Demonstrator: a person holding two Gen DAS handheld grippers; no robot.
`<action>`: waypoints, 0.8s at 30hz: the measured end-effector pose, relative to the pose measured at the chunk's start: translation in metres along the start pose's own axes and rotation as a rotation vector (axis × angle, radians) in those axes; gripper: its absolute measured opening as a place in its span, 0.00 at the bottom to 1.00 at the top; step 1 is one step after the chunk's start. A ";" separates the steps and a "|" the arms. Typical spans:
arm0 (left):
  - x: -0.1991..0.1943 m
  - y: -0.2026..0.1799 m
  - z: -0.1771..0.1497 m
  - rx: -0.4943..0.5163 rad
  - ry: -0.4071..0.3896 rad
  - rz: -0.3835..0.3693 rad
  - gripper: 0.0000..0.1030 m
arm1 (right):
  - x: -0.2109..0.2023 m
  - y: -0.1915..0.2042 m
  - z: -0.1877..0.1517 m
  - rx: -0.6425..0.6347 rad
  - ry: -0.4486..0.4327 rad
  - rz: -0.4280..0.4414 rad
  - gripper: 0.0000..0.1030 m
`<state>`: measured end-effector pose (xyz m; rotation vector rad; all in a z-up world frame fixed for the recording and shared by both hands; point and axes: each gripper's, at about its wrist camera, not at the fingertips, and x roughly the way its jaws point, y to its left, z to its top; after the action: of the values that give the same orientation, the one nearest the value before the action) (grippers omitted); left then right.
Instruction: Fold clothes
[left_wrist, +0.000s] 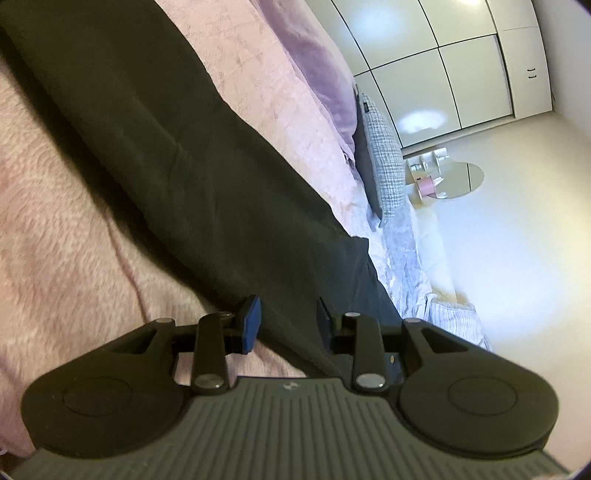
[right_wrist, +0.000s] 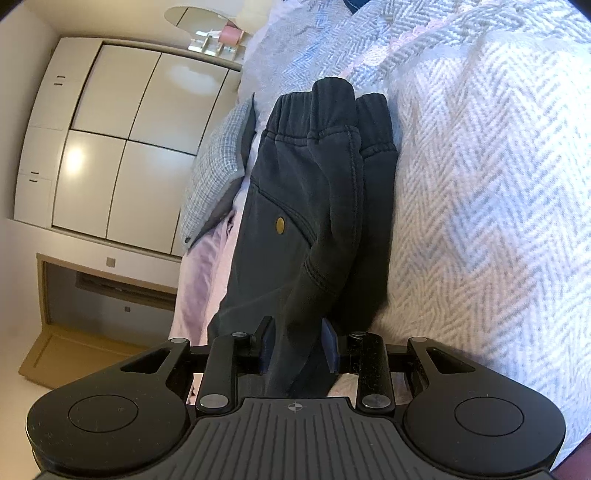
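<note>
Dark trousers (left_wrist: 177, 155) stretch in a long band across the pink bed cover, from upper left down to my left gripper (left_wrist: 288, 319). Its jaws stand apart. The cloth runs between them, and the blue pad (left_wrist: 253, 321) does not press on it. In the right wrist view the trousers (right_wrist: 295, 192) lie folded lengthwise, with the elastic waistband (right_wrist: 314, 114) at the far end and a brass button (right_wrist: 280, 222) on the hip. My right gripper (right_wrist: 298, 345) is shut on a bunched fold of the trousers at the near end.
A fuzzy pink blanket (left_wrist: 66, 229) covers the bed, with a herringbone throw (right_wrist: 480, 184) alongside. A purple pillow (left_wrist: 314, 62) and a grey checked cushion (left_wrist: 388, 162) lie at the bed's edge. Beyond stand white wardrobe doors (right_wrist: 129, 147) and a small round mirrored table (left_wrist: 454, 177).
</note>
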<state>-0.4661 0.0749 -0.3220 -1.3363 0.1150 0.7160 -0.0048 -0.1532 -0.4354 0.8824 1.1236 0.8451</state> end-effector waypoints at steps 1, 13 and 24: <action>0.000 0.000 -0.001 0.002 0.003 0.002 0.28 | 0.000 -0.001 -0.001 0.001 0.006 0.000 0.31; 0.007 0.004 -0.002 0.024 -0.009 0.018 0.27 | -0.011 0.016 -0.022 -0.190 -0.072 -0.044 0.11; -0.005 -0.003 0.003 0.091 -0.036 0.042 0.26 | -0.015 0.033 -0.035 -0.401 -0.101 -0.249 0.29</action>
<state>-0.4698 0.0756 -0.3165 -1.2366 0.1457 0.7609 -0.0462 -0.1477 -0.4068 0.4366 0.9101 0.7738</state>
